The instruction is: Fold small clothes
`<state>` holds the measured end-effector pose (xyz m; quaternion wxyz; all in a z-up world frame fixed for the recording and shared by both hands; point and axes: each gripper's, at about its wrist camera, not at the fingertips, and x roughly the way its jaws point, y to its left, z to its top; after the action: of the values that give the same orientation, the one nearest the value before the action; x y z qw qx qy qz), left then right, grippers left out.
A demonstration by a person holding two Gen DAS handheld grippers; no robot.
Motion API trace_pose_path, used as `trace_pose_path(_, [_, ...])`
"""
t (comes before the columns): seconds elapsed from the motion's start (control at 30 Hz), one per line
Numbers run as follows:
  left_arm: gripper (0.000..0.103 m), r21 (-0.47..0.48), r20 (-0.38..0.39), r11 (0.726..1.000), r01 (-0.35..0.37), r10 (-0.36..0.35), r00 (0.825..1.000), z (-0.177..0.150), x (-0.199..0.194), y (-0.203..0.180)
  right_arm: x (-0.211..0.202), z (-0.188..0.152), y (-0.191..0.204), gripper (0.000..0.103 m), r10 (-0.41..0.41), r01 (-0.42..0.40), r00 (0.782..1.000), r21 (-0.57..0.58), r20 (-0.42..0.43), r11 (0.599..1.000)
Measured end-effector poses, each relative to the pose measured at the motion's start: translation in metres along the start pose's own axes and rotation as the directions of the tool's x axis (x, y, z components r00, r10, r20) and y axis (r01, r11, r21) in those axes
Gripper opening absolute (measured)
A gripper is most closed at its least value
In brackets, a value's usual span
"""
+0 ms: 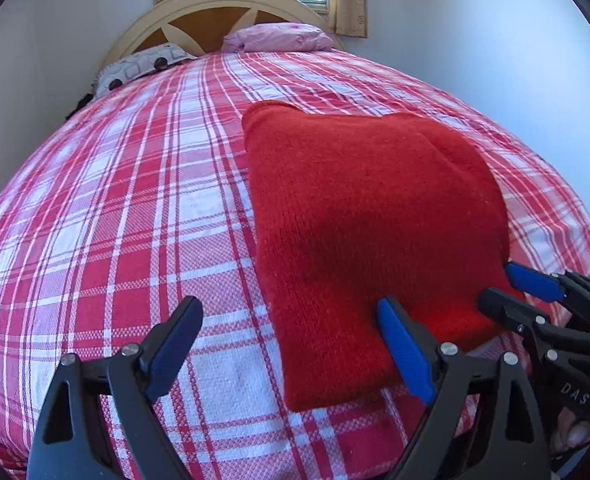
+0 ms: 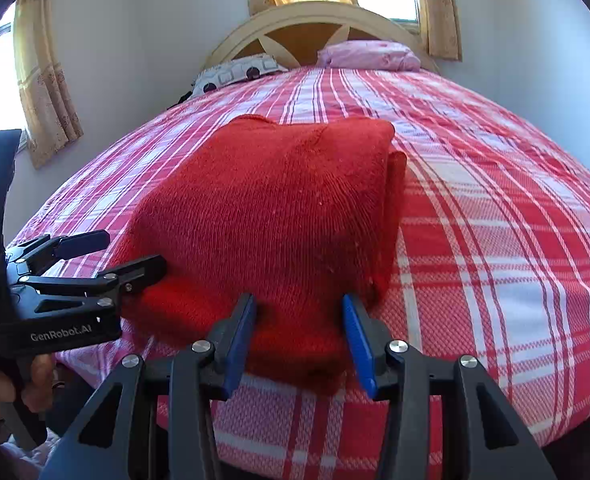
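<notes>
Lying near the foot edge of the red-and-white plaid bedspread [image 1: 135,200], the folded red knitted garment [image 1: 355,216] is a thick, roughly square bundle, with layered folds showing along its right side in the right wrist view.

The left gripper [image 1: 291,352] has its jaws spread wide and holds nothing: its blue-padded right finger rests against the garment's near edge, while the left finger hangs over bare bedspread.

The right gripper [image 2: 299,340] is open about half as far, its two blue pads straddling the garment's near edge; whether they press the knit cannot be told.

Farther off, a black-and-white patterned pillow [image 2: 239,72] and a pink pillow [image 2: 371,56] lean against the cream arched wooden headboard [image 2: 315,16], below beige curtains [image 2: 439,8].
</notes>
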<state>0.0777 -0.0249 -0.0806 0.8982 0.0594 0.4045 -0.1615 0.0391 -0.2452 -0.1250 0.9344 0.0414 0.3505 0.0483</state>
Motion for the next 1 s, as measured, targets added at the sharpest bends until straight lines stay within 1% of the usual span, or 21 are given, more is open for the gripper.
trace_pose_path(0.03, [0.091,-0.005,-0.004,1.0,0.017,-0.017,1.0,0.001,-0.002,0.003,-0.003,0.001,0.0,0.046,0.011,-0.011,1.0,-0.003,-0.005,1.0])
trace_pose_path(0.1, [0.091,-0.024,-0.005,0.998,0.051,-0.051,0.999,0.009,-0.006,0.012,-0.015,0.008,-0.004,0.046,0.056,-0.056,0.998,0.013,0.015,0.998])
trace_pose_path(0.17, [0.092,-0.057,0.015,0.996,0.065,-0.064,0.998,0.021,-0.009,0.024,-0.029,0.022,-0.016,0.046,0.082,-0.087,0.994,0.06,0.078,0.994])
trace_pose_path(0.23, [0.092,-0.099,0.029,0.994,0.051,-0.048,0.998,0.035,-0.006,0.034,-0.033,0.04,-0.029,0.047,0.061,-0.073,0.991,0.1,0.119,0.992])
trace_pose_path(0.3, [0.093,-0.142,0.016,0.988,0.051,-0.049,0.999,0.049,0.003,0.041,-0.027,0.056,-0.036,0.046,0.025,-0.04,0.991,0.116,0.131,0.992])
trace_pose_path(0.33, [0.093,-0.151,0.01,0.987,0.059,-0.058,0.998,0.054,0.009,0.041,-0.02,0.067,-0.04,0.046,0.008,-0.024,0.992,0.126,0.127,0.992])
trace_pose_path(0.37, [0.093,-0.158,-0.002,0.986,0.055,-0.056,0.998,0.06,0.016,0.041,-0.012,0.074,-0.043,0.046,0.01,-0.026,0.993,0.135,0.118,0.991])
trace_pose_path(0.4, [0.093,-0.16,-0.01,0.986,0.041,-0.043,0.999,0.063,0.02,0.04,-0.002,0.084,-0.046,0.046,0.02,-0.035,0.994,0.143,0.108,0.989])
trace_pose_path(0.43, [0.093,-0.162,-0.017,0.987,0.016,-0.019,1.0,0.068,0.027,0.037,0.009,0.093,-0.047,0.046,0.013,-0.028,0.995,0.144,0.104,0.989])
trace_pose_path(0.5, [0.093,-0.164,-0.027,0.986,-0.008,0.003,1.0,0.073,0.036,0.034,0.027,0.109,-0.049,0.046,-0.007,-0.007,0.995,0.132,0.102,0.991])
trace_pose_path(0.6, [0.093,-0.145,-0.028,0.989,-0.038,0.034,0.999,0.078,0.049,0.026,0.068,0.125,-0.056,0.046,0.019,-0.024,0.999,0.127,0.036,0.992])
trace_pose_path(0.63, [0.093,-0.133,-0.034,0.99,-0.047,0.043,0.998,0.08,0.054,0.023,0.082,0.128,-0.058,0.046,0.018,-0.018,1.0,0.123,0.003,0.992])
trace_pose_path(0.67, [0.093,-0.122,-0.042,0.991,-0.052,0.047,0.998,0.081,0.059,0.021,0.099,0.128,-0.063,0.046,-0.008,0.014,0.999,0.121,-0.049,0.993])
trace_pose_path(0.7, [0.093,-0.114,-0.05,0.992,-0.054,0.049,0.998,0.082,0.062,0.019,0.108,0.126,-0.067,0.046,-0.017,0.027,0.997,0.132,-0.079,0.991])
trace_pose_path(0.73, [0.093,-0.108,-0.062,0.992,-0.06,0.054,0.997,0.083,0.067,0.018,0.116,0.124,-0.076,0.047,0.0,0.017,0.996,0.177,-0.093,0.984])
trace_pose_path(0.8, [0.095,-0.11,-0.066,0.992,-0.059,0.052,0.996,0.085,0.071,0.016,0.12,0.122,-0.089,0.047,0.036,-0.014,0.996,0.251,-0.083,0.968])
trace_pose_path(0.83, [0.097,-0.111,-0.07,0.992,-0.06,0.053,0.996,0.086,0.072,0.017,0.121,0.123,-0.092,0.047,0.042,-0.019,0.996,0.261,-0.081,0.965])
trace_pose_path(0.9, [0.097,-0.109,-0.074,0.993,-0.052,0.044,0.996,0.087,0.07,0.019,0.118,0.125,-0.094,0.047,0.052,-0.031,0.996,0.273,-0.07,0.962])
trace_pose_path(0.97, [0.097,-0.105,-0.063,0.994,-0.033,0.026,0.998,0.088,0.062,0.022,0.104,0.125,-0.096,0.047,0.059,-0.048,0.998,0.296,-0.027,0.954])
trace_pose_path(1.0, [0.097,-0.112,-0.052,0.994,-0.022,0.017,0.998,0.089,0.059,0.026,0.094,0.124,-0.098,0.049,0.046,-0.045,0.999,0.322,0.005,0.946])
